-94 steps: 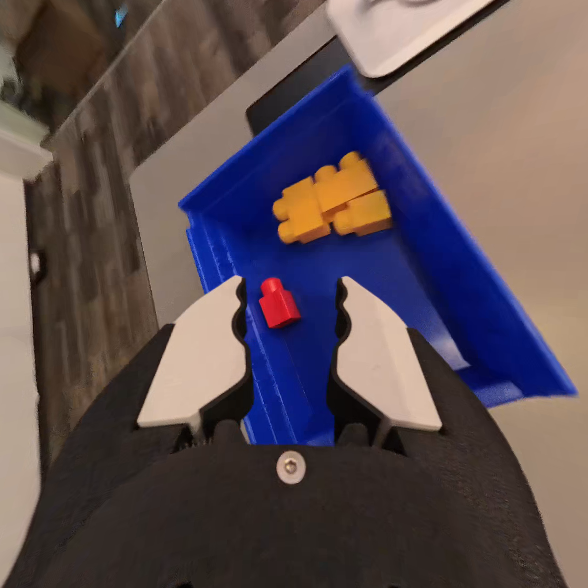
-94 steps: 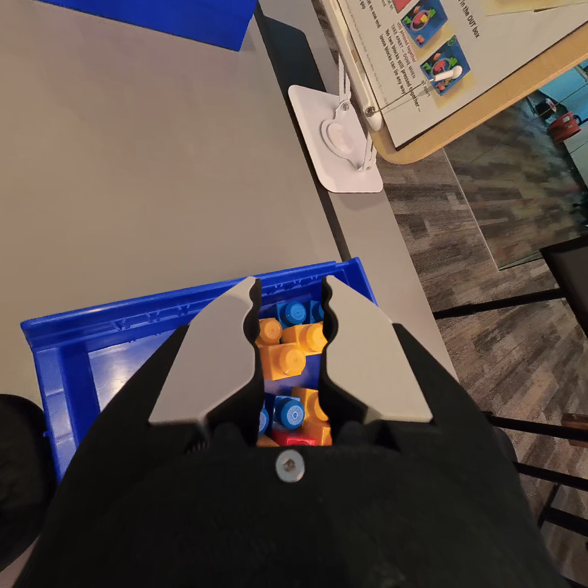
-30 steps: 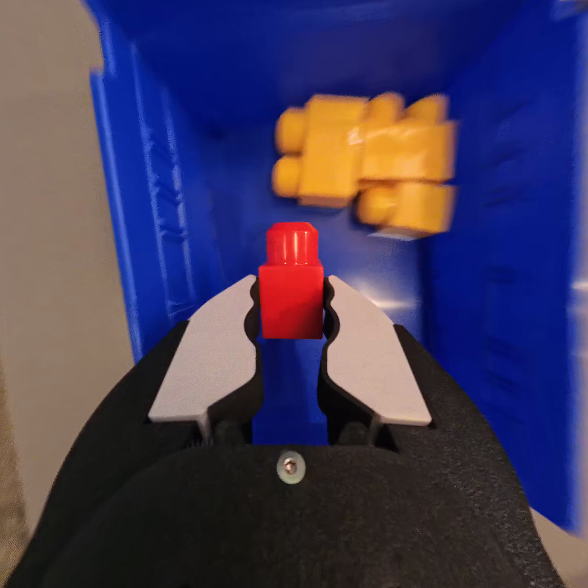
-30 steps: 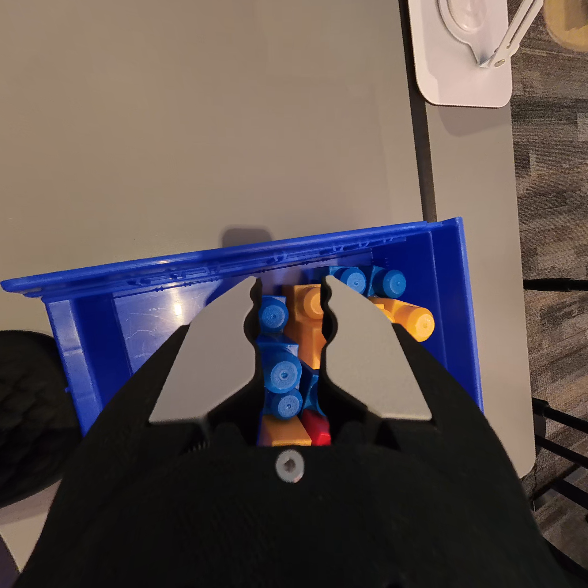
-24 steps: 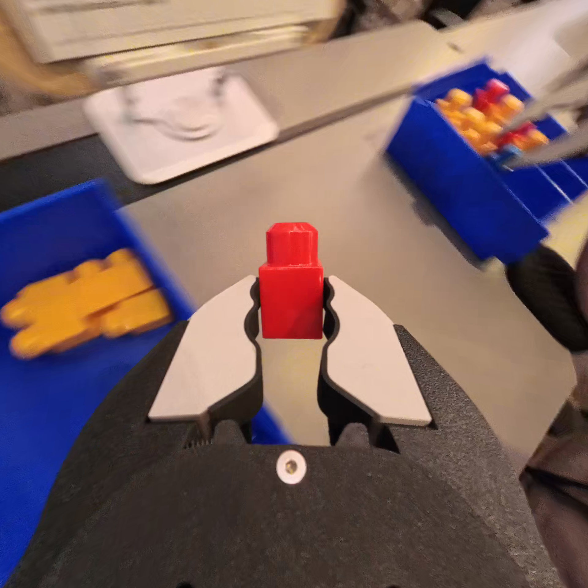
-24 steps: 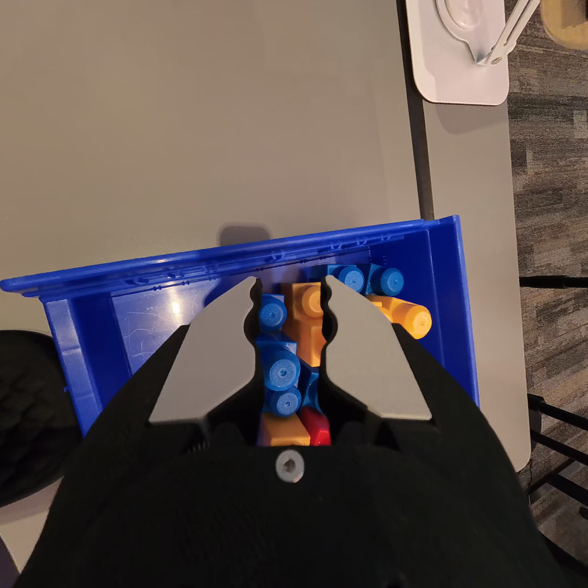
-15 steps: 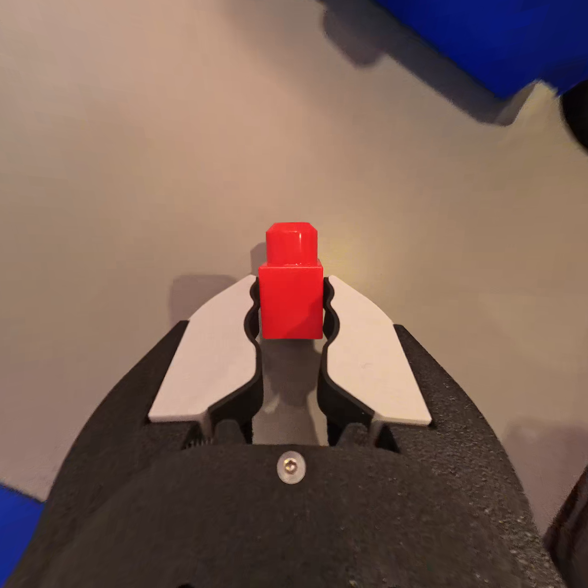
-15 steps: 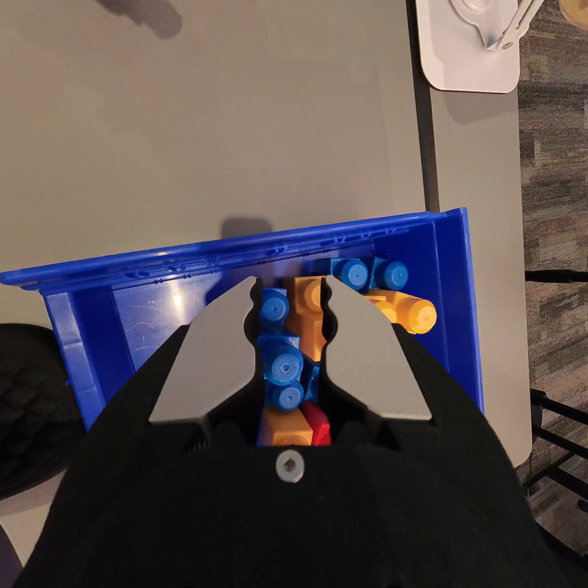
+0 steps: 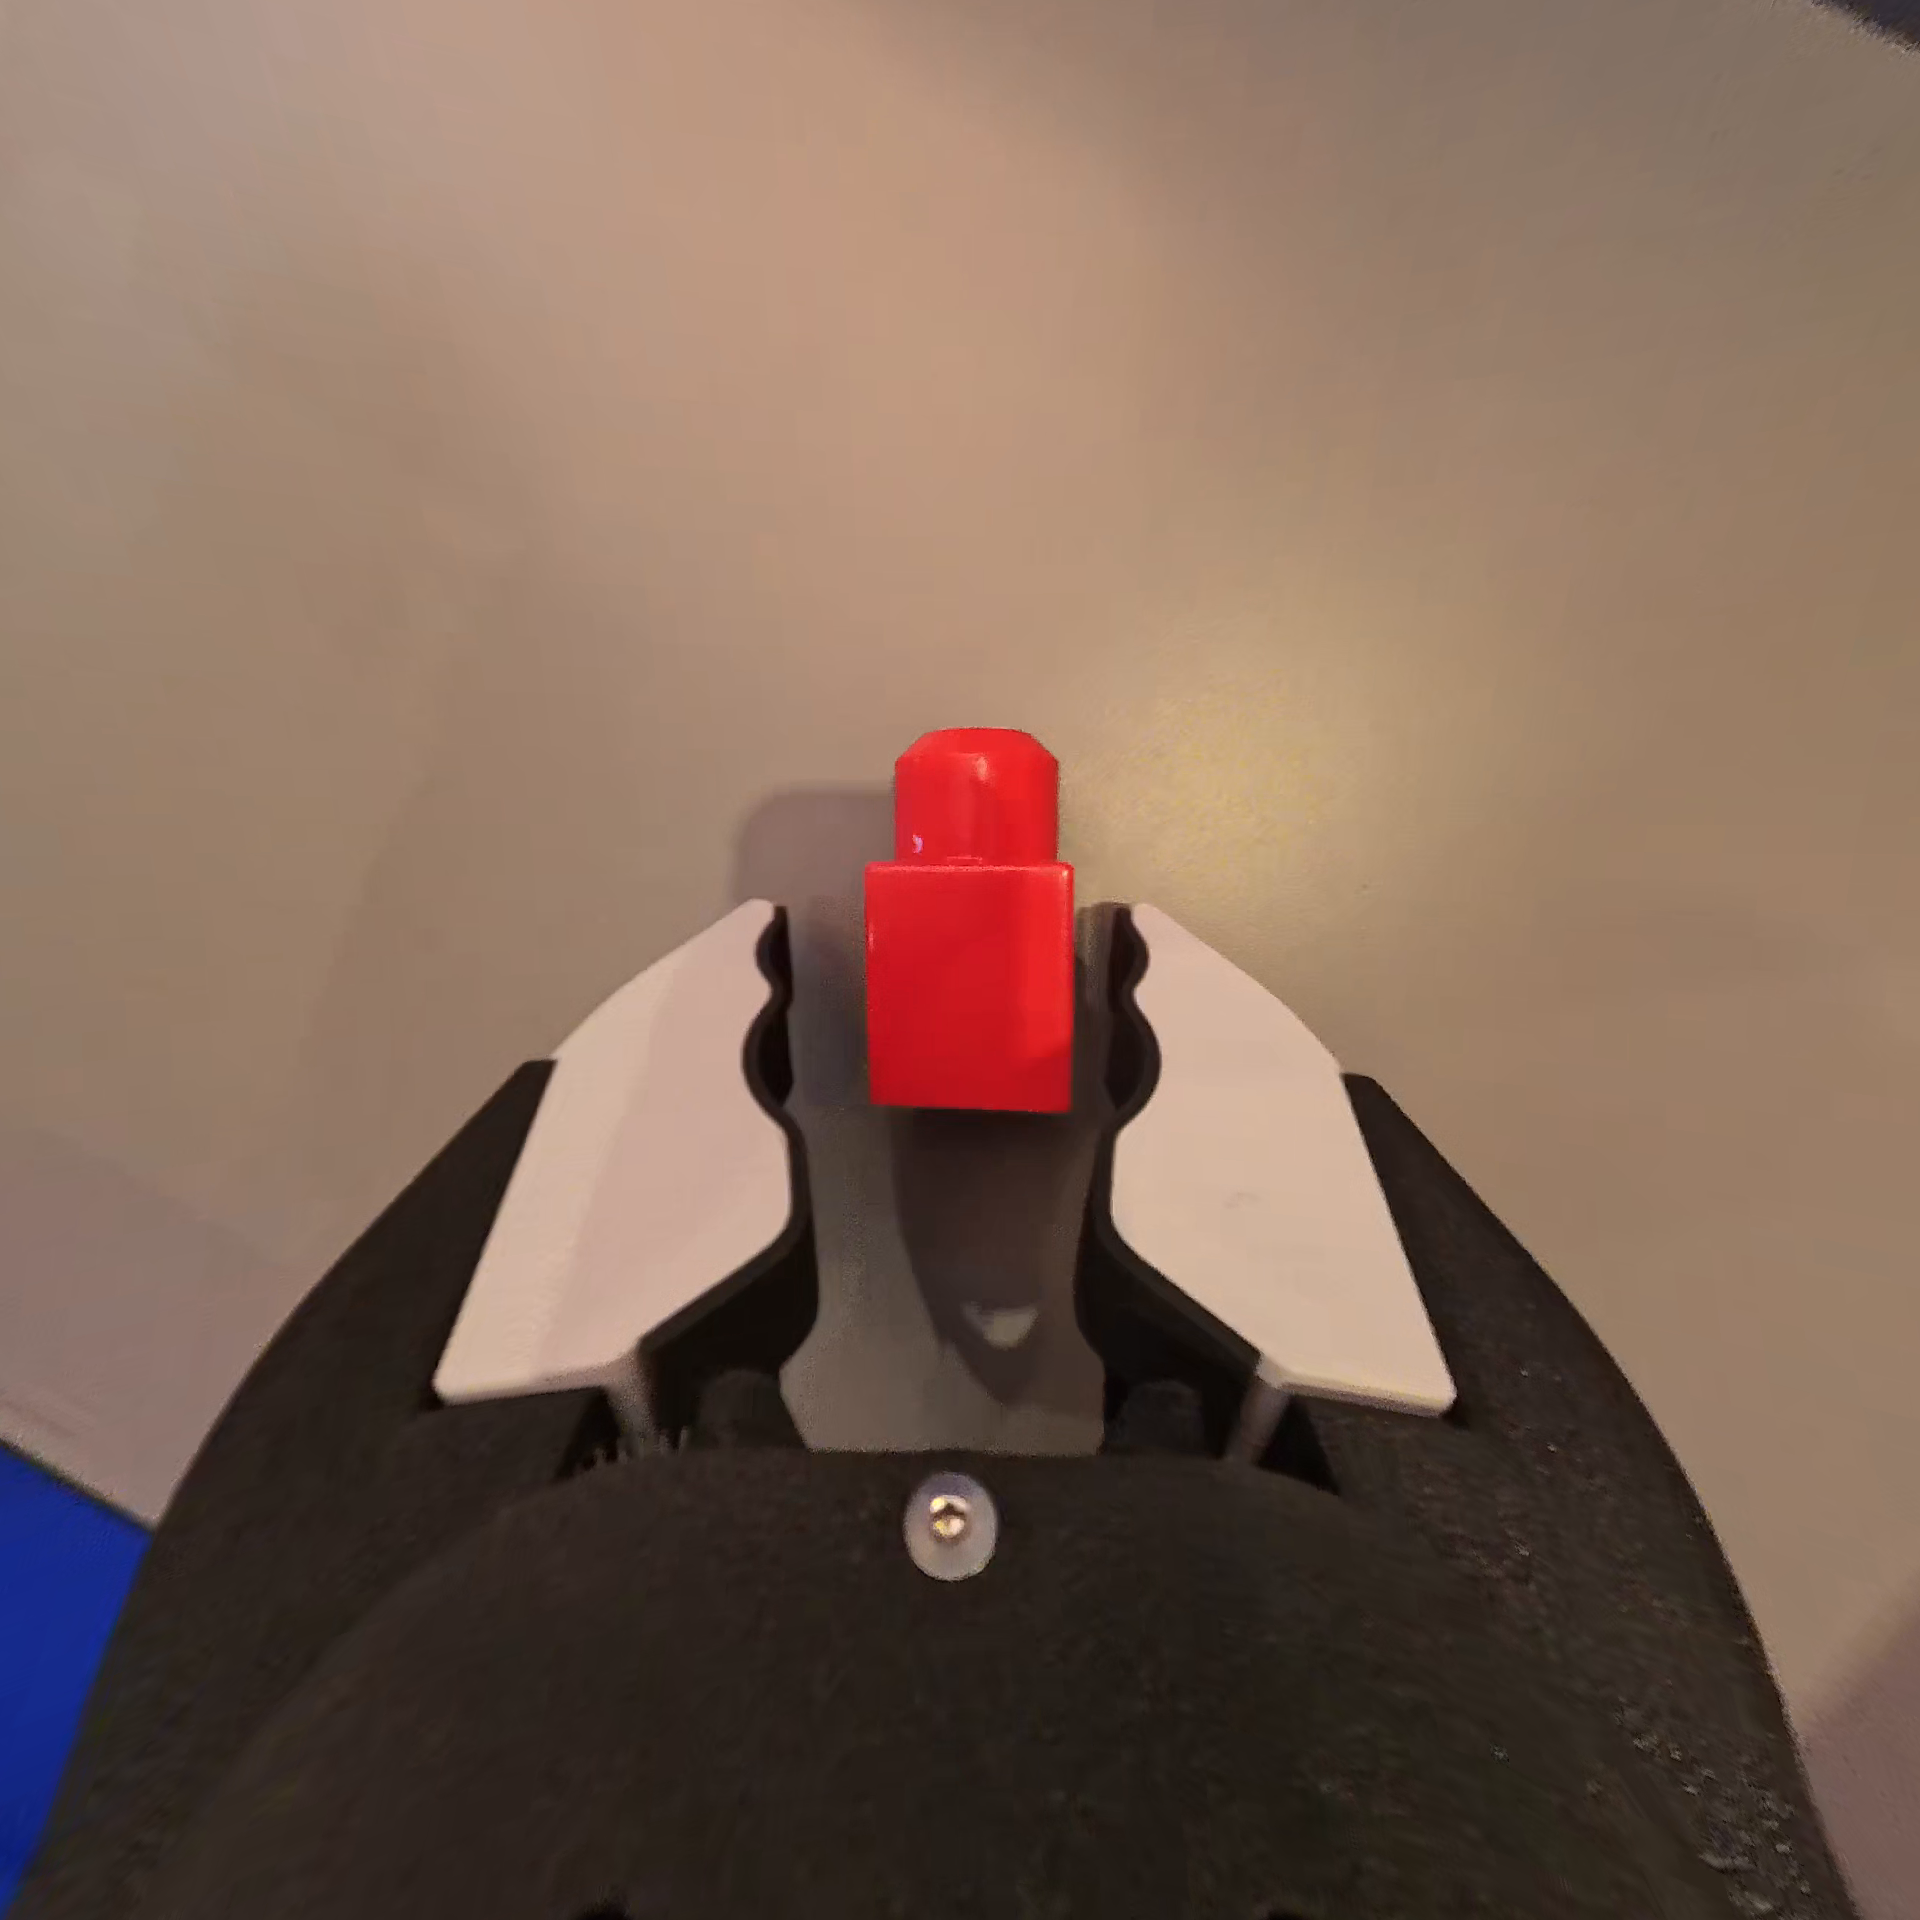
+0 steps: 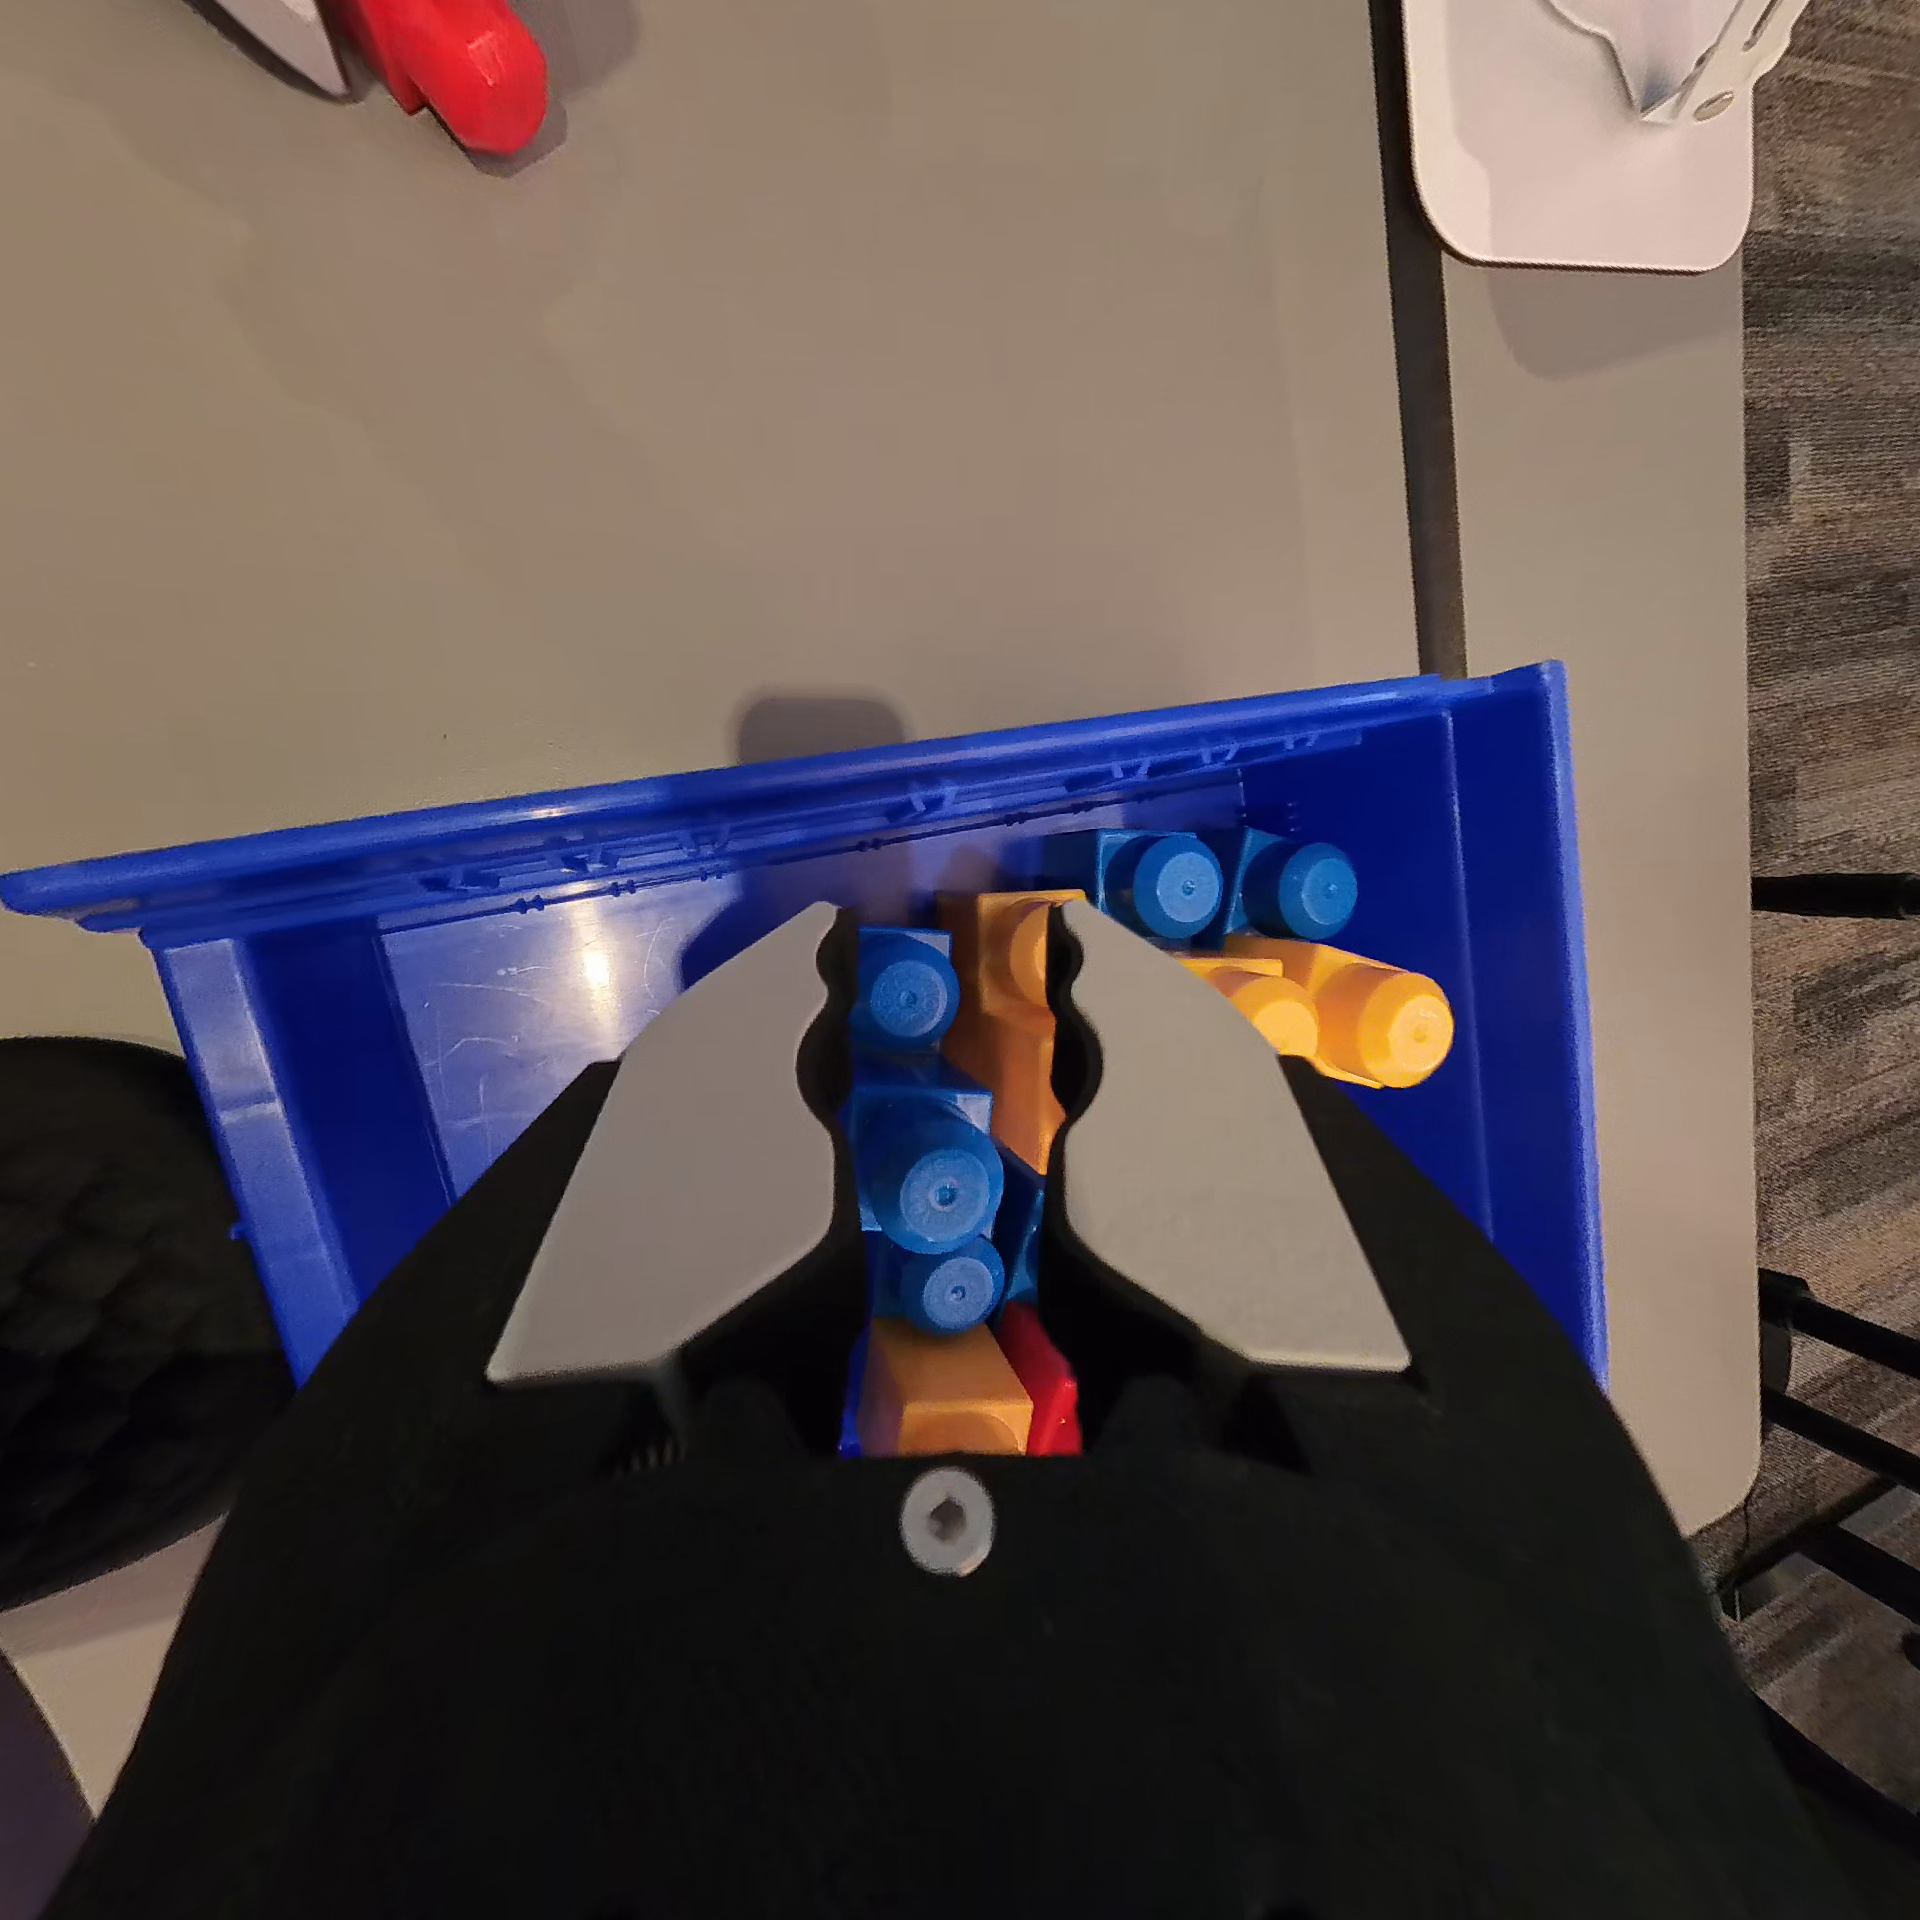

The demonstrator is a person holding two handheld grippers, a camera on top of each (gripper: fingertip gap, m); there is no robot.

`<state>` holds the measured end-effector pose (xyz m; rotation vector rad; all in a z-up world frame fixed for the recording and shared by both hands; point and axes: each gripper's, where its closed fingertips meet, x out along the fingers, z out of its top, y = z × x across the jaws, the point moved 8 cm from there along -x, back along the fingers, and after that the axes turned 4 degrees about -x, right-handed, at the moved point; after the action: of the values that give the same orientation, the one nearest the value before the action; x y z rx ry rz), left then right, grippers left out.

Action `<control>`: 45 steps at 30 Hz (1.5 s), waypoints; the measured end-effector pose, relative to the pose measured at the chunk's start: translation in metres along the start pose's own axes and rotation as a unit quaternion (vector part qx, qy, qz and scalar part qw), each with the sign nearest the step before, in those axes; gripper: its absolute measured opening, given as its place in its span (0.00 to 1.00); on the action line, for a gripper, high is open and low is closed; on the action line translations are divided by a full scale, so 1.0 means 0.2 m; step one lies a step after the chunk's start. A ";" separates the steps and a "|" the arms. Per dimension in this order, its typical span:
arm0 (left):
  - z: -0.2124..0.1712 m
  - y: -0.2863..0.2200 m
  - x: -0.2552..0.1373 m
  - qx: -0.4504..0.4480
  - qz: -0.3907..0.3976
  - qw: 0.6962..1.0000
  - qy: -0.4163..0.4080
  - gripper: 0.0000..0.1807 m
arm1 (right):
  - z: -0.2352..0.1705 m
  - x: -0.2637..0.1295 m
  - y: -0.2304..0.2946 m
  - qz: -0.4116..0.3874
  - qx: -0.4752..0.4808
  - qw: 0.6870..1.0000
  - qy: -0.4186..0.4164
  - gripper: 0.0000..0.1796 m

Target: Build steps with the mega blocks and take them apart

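Left gripper: jaws parted, a gap seen on each side of the small red single-stud plastic block between the fingertips, on the grey tabletop | Right gripper: jaws slightly apart, nothing clamped, held above blue and orange studded blocks in the blue plastic bin

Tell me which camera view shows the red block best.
The left wrist view. There the red block fills the centre, whole and sharp, lying on the grey table between the open fingers of the left gripper. The right wrist view catches only part of it, cut off at the top edge.
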<state>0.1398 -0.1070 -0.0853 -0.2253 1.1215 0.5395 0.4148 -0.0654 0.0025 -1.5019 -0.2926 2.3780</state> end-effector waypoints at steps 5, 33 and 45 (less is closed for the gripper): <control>0.07 0.09 -0.30 -0.015 -0.016 0.996 -0.084 0.38 | -0.01 0.01 0.00 0.005 0.003 1.000 0.003 0.20; -0.85 1.43 -0.34 -0.320 0.212 0.918 -0.097 0.46 | -0.01 0.10 0.02 0.032 0.005 0.998 0.051 0.20; -0.85 1.42 -0.30 -0.265 0.255 0.930 -0.017 0.36 | -0.02 0.10 0.01 0.036 0.005 0.998 0.053 0.19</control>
<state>-0.1608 0.0437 -0.0767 -0.3926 0.9779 1.3100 0.4107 -0.0605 -0.0174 -1.6547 -0.2043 2.3399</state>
